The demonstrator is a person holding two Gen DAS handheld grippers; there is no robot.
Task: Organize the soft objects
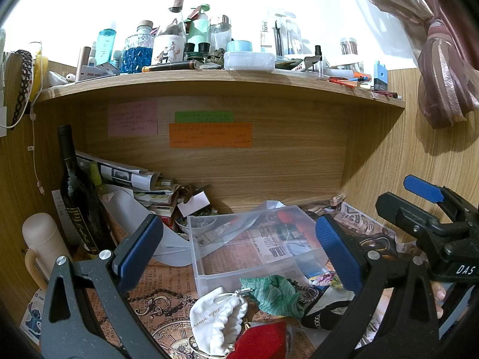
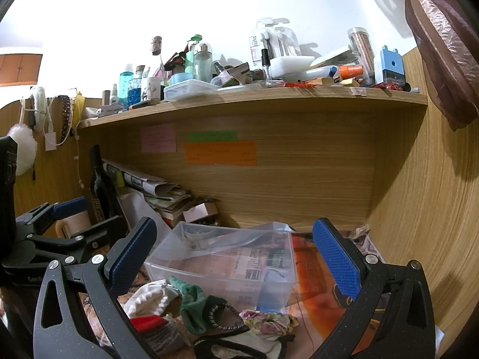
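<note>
Cluttered wooden counter [image 1: 167, 308] under a crowded shelf [image 1: 209, 82], both grippers' jaws spread apart and holding nothing.

A clear plastic bin [image 1: 254, 248] sits mid-counter. Touching its front wall lie a white drawstring pouch [image 1: 218, 320] with script lettering too small to read, a green sock [image 1: 275, 293] and red cloth [image 1: 263, 344]. The right gripper [image 2: 236, 257] hovers over them; "DAS" is printed on it where it shows beside the left gripper [image 1: 239, 251].

Shelf [image 1: 209, 85] packed w/ bottles, jars, tubs. Under it, 3 notes on back panel: pink [image 1: 132, 118], green [image 1: 204, 116], orange [image 1: 210, 135]. Wine bottle [image 1: 76, 197] upright at left, cream mug [image 1: 45, 245] beside it. Paper/book stack [image 1: 143, 185] leans behind. Curtain [image 1: 443, 68] tied at right. Printed paper [image 1: 158, 296] covers desk.
</note>
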